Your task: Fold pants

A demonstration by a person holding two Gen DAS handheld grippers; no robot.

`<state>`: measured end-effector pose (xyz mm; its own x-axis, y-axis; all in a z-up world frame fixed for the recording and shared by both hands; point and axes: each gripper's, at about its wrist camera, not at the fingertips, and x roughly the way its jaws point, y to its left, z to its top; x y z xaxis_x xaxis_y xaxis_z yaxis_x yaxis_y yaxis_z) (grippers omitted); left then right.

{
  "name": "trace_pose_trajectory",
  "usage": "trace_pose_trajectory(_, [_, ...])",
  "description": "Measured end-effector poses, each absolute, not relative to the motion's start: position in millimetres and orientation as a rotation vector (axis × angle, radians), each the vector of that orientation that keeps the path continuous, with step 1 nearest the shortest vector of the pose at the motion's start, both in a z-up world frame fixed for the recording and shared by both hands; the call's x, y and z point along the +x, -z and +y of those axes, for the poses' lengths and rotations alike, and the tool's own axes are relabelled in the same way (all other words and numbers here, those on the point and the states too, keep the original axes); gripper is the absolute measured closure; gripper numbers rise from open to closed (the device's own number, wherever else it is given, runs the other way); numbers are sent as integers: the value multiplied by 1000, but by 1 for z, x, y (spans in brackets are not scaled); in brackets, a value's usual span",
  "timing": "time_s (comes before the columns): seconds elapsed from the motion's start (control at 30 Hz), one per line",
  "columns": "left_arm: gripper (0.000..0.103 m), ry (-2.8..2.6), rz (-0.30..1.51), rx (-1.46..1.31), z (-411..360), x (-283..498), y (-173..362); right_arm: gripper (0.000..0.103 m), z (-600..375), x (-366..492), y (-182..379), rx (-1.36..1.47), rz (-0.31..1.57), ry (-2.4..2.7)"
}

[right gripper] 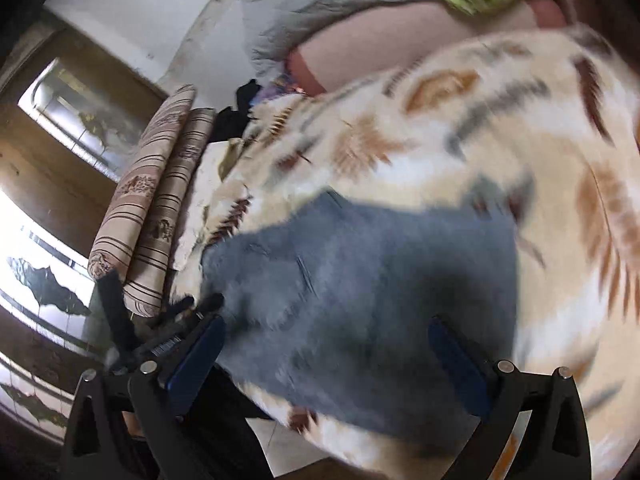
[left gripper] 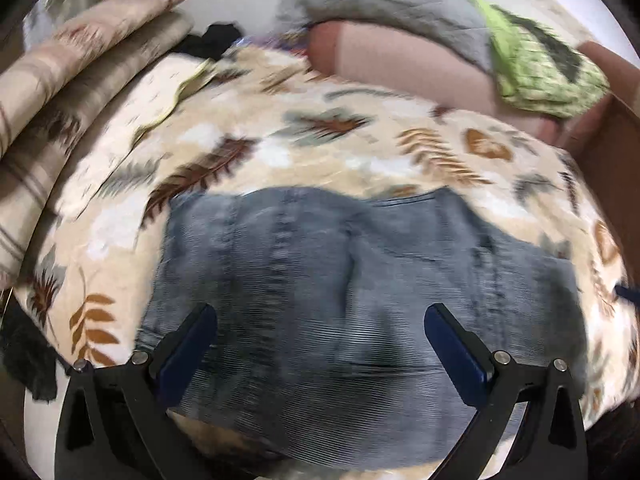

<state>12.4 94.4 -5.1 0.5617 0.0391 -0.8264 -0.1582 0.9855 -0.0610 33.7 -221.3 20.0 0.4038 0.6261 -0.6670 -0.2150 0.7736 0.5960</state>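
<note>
Grey-blue denim pants (left gripper: 340, 300) lie folded in a compact block on a cream blanket with a leaf print (left gripper: 280, 148). My left gripper (left gripper: 320, 320) is open and empty, its blue-padded fingers spread wide just above the pants. In the right wrist view the pants (right gripper: 380, 280) show as a blurred blue patch on the blanket (right gripper: 520, 140). My right gripper (right gripper: 326, 332) is also open and empty above the pants. The left gripper's black fingers (right gripper: 188, 304) show at the pants' left edge there.
Striped beige cushions (left gripper: 80, 60) lie at the left. A grey pillow (left gripper: 380, 4), a pink one (left gripper: 400, 68) and a green cloth (left gripper: 540, 64) lie at the back. Dark clothes (left gripper: 216, 40) sit behind the blanket. A window (right gripper: 80, 112) is at left.
</note>
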Motion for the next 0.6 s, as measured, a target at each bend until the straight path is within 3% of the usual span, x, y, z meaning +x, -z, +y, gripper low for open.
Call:
trace_pose_trajectory(0.13, [0,-162,1065,-181,119,28,40,1,-181,99,-26,394,1079,-577])
trace_pose_trajectory(0.23, [0,-138,1046,-185,124,29,49,3,-140,160,-2,318,1178,-537])
trace_pose_trajectory(0.37, [0,-118,1039,-175,124,31,51,29,-99,204,44,241,1293,-494])
trace_pose_trajectory(0.47, [0,-106,1031,-172,125,30,51,72,-79,213,73,151,1381,-450])
trace_pose_trajectory(0.5, [0,-105,1029,-170,125,31,51,81,-71,210,71,81,1353,-448])
trace_pose_trajectory(0.6, [0,-109,1025,-167,124,29,50,89,-59,204,54,-17,1283,-425])
